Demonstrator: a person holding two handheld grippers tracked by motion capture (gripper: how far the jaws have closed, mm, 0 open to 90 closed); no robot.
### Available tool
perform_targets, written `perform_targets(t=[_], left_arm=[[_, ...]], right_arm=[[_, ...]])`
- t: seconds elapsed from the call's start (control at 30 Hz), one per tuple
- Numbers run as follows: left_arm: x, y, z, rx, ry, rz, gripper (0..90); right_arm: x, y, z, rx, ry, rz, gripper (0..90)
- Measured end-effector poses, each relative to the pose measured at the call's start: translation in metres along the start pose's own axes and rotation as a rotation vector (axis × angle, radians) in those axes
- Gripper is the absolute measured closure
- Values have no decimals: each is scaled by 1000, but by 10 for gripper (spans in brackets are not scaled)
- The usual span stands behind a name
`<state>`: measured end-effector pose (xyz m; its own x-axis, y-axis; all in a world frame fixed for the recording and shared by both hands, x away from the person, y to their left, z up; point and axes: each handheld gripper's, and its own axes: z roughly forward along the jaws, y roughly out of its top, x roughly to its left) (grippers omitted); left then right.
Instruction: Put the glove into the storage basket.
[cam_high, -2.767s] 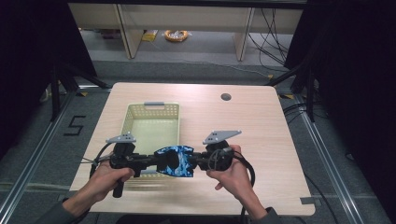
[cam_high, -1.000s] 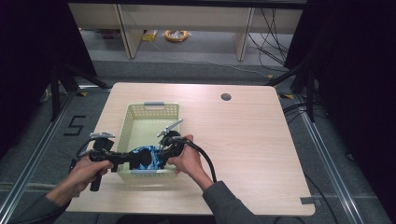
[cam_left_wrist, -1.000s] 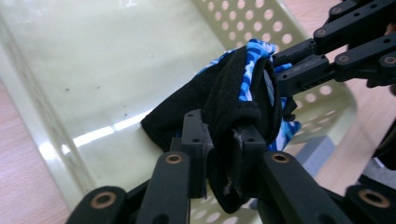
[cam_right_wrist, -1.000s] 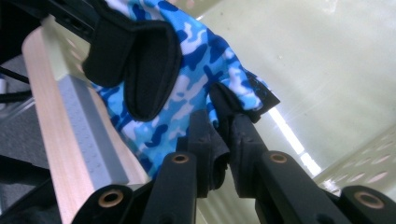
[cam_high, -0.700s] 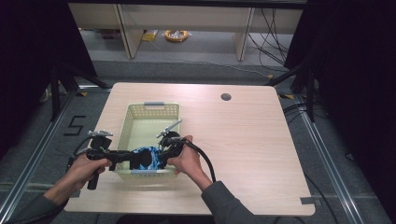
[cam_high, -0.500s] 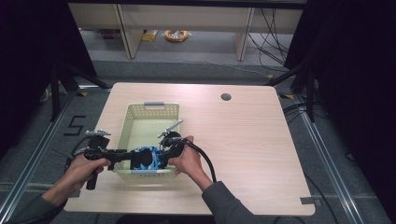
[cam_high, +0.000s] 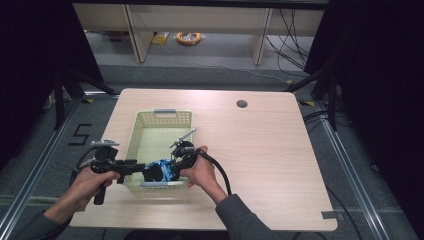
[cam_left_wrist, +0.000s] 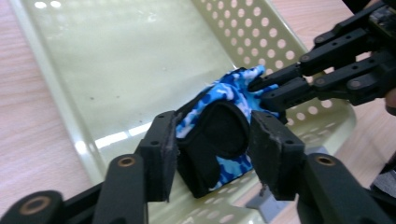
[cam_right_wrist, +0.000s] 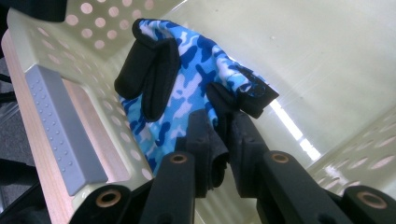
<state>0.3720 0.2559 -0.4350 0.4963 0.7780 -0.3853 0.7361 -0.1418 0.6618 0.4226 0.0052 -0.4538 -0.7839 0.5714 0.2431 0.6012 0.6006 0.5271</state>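
Observation:
A blue camouflage glove (cam_high: 162, 170) with black palm patches hangs inside the near end of a pale green perforated basket (cam_high: 165, 116). My right gripper (cam_high: 173, 166) is shut on the glove's edge; in the right gripper view its jaws (cam_right_wrist: 224, 116) pinch the cloth (cam_right_wrist: 187, 70) above the basket floor (cam_right_wrist: 327, 56). My left gripper (cam_high: 148, 173) reaches in over the basket's near left wall. Its jaws (cam_left_wrist: 212, 140) have just been opening and stand on either side of the glove's black strap (cam_left_wrist: 219, 135) without pressing it. The right gripper (cam_left_wrist: 264, 91) holds the glove's far end there.
The basket stands on a light wooden table (cam_high: 270, 145) with a round cable hole (cam_high: 242, 104) at the back. Grey handles cap the basket's ends (cam_right_wrist: 60, 130). Shelving and a yellow cable coil (cam_high: 189, 37) lie beyond the table.
Both hands have carried the glove from in front of the basket to its near end. The left jaws, shut on the glove a second ago, now stand apart.

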Motion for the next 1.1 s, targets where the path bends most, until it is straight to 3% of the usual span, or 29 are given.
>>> perform_targets(t=[0.33,0.37,0.63,0.67,0.77,0.8,1.1], left_arm=[[-16,-4,2,19,-47,-3,412],[-18,-4,2,18,-48,-8,406],[-23,-6,1,14,-64,-11,390],[-23,-6,0,14,-65,-7,388],[-25,-7,-1,7,-69,-7,382],[-25,-7,-1,5,-69,-9,378],[-31,-7,1,4,-72,-10,344]], right_arm=[[1,1,-2,-1,-3,-13,744],[-1,2,-2,-14,-17,-41,724],[1,5,-12,-53,-35,-58,634],[3,5,-13,-51,-37,-36,632],[1,5,-17,-78,-38,-69,614],[2,4,-21,-84,-35,-43,608],[3,1,-34,-129,-24,-44,520]])
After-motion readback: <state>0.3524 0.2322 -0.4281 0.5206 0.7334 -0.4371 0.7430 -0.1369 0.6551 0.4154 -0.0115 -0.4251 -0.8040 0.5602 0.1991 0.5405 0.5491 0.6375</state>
